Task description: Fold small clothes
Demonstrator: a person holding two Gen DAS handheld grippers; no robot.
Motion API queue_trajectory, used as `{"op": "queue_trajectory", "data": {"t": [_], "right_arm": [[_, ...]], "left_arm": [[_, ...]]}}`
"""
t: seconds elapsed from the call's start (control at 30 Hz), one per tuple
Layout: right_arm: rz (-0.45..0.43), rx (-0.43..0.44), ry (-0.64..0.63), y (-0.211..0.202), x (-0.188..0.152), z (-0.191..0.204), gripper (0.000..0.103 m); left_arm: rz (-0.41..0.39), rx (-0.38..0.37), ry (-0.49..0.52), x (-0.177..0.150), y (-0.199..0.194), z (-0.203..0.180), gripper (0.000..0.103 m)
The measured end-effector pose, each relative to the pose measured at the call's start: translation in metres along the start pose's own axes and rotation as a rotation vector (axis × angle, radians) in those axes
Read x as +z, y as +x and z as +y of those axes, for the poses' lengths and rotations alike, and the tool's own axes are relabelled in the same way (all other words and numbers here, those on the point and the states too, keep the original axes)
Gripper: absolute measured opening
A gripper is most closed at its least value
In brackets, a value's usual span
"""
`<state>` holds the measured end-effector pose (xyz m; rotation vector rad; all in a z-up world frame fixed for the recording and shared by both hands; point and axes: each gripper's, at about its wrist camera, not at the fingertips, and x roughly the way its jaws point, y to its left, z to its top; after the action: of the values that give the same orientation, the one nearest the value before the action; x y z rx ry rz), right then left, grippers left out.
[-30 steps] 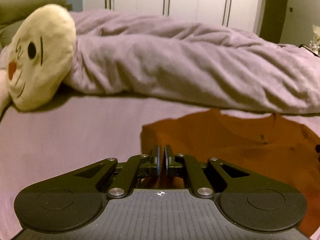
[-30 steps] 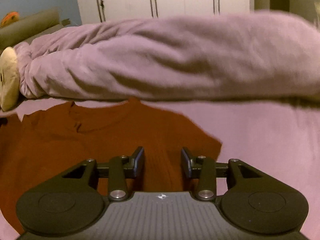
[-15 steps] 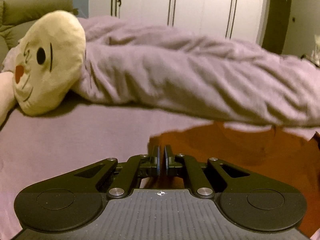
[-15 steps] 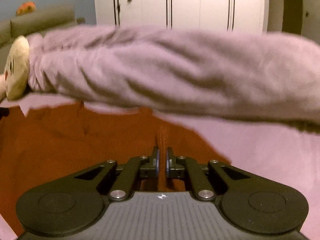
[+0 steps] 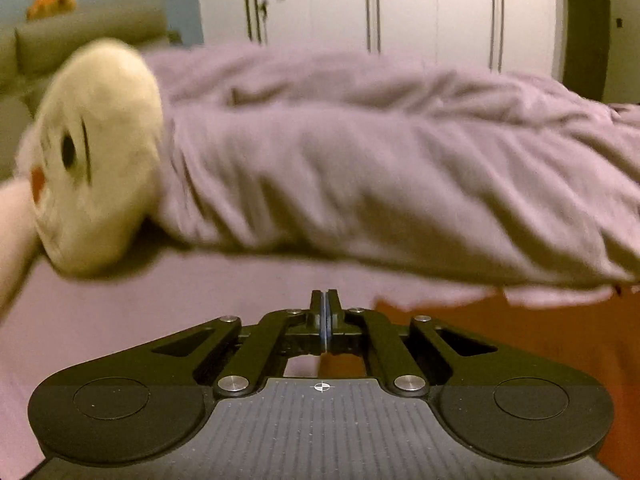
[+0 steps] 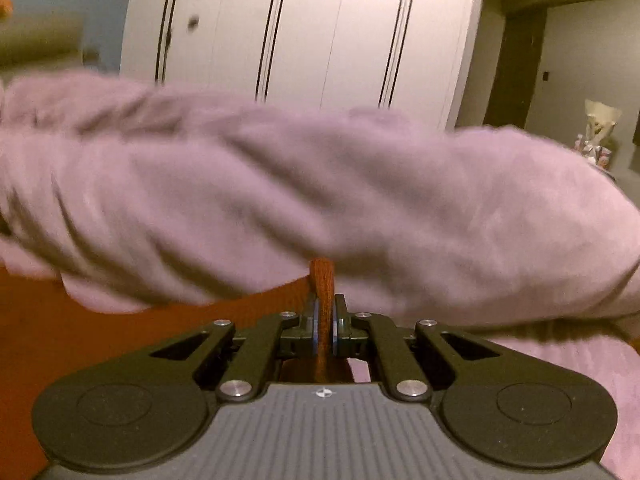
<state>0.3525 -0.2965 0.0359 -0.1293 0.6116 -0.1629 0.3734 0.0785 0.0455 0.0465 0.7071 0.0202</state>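
Rust-orange knit stands pinched between the jaws of my right gripper [image 6: 325, 312]; a narrow ridge of the shirt [image 6: 120, 320] rises above the pads, so this gripper is closed on cloth. I judge the pinch is taken at the shirt's right edge so that side can be lifted and carried over the body for the first fold. The blue-lined pads press both faces of the fabric, and the ridge stands upright, not slack.

My left gripper [image 5: 325, 316] has its jaws fully together. No cloth shows between them in the left wrist view; orange fabric [image 5: 520, 340] lies just below and to the right of the fingertips. Whether a thin edge is caught there I cannot tell. I judge it is placed at the shirt's left side to anchor or lift in step with the right.

Outward from both grippers, the shirt lies spread on the lilac bed sheet [image 5: 140, 304]. Its far edge runs up to, and is partly hidden by, a bunched lilac duvet [image 6: 280, 200]. The fabric looks ribbed, soft and thin. A cream plush toy [image 5: 96, 152] rests against the duvet's left end, well apart from the shirt. White wardrobe doors [image 6: 304, 32] stand behind.
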Motion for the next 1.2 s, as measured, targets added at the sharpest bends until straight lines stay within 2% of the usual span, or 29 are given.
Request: {"op": "queue_trajectory", "data": {"t": [0.07,0.1,0.13,0.17,0.2,0.33,0.37,0.47,0.5,0.57,0.6,0.7,0.8,0.87,0.9,1.0,1.07,1.13,1.2], "right_arm": [[0.052,-0.001,0.002,0.007,-0.012,-0.001,0.007],[0.060,0.017,0.023,0.006,-0.017,-0.005,0.010],[0.070,0.029,0.053,0.003,-0.021,-0.012,0.016],[0.079,0.033,0.076,0.000,-0.025,-0.017,0.026],[0.085,0.049,0.097,-0.003,-0.028,-0.024,0.029],[0.123,0.097,0.110,-0.008,-0.039,-0.032,0.029],[0.123,0.101,0.093,-0.011,-0.042,-0.027,0.028],[0.129,0.089,0.046,-0.011,-0.044,-0.019,0.011],[0.131,0.088,0.038,-0.011,-0.045,-0.016,0.010],[0.111,0.064,0.001,-0.013,-0.045,-0.010,0.009],[0.095,0.053,-0.015,-0.016,-0.045,-0.008,0.009],[0.050,-0.003,-0.047,-0.022,-0.045,-0.005,0.008],[0.057,-0.048,-0.079,-0.019,-0.048,-0.003,0.009],[0.116,-0.041,-0.109,-0.010,-0.053,-0.001,0.010],[0.133,-0.036,-0.118,-0.009,-0.055,-0.001,0.012],[0.091,-0.015,-0.108,-0.031,-0.057,-0.006,0.027],[0.054,0.020,-0.034,-0.058,-0.063,-0.015,0.034],[0.029,0.049,0.064,-0.086,-0.075,-0.028,0.037],[0.031,0.085,0.163,-0.108,-0.091,-0.040,0.042]], "left_arm": [[0.037,-0.049,-0.010,-0.015,-0.001,0.007,0.029],[0.047,-0.060,-0.016,-0.021,-0.001,0.013,0.051],[0.052,-0.060,-0.023,-0.026,-0.003,0.020,0.061],[0.054,-0.063,-0.023,-0.030,-0.004,0.025,0.061],[0.061,-0.072,-0.018,-0.034,-0.004,0.028,0.061],[0.087,-0.108,-0.050,-0.034,-0.001,0.027,0.060],[0.087,-0.112,-0.049,-0.035,-0.001,0.025,0.058],[0.097,-0.086,0.006,-0.035,0.000,0.010,0.045],[0.103,-0.082,0.021,-0.035,0.001,0.005,0.035],[0.118,-0.075,0.030,-0.036,0.001,0.001,0.026],[0.121,-0.066,0.039,-0.036,0.002,-0.002,0.017],[0.119,-0.041,0.068,-0.037,0.002,-0.006,0.014],[0.113,0.009,0.099,-0.038,0.003,-0.008,0.014],[0.124,0.025,0.096,-0.040,0.005,-0.005,0.017],[0.124,0.034,0.093,-0.041,0.005,-0.003,0.024],[0.113,0.059,0.082,-0.043,-0.002,0.002,0.054],[0.096,0.022,0.059,-0.048,-0.016,0.009,0.058],[0.068,-0.026,-0.015,-0.057,-0.034,0.022,0.074],[0.057,-0.056,-0.100,-0.071,-0.052,0.038,0.076]]}}
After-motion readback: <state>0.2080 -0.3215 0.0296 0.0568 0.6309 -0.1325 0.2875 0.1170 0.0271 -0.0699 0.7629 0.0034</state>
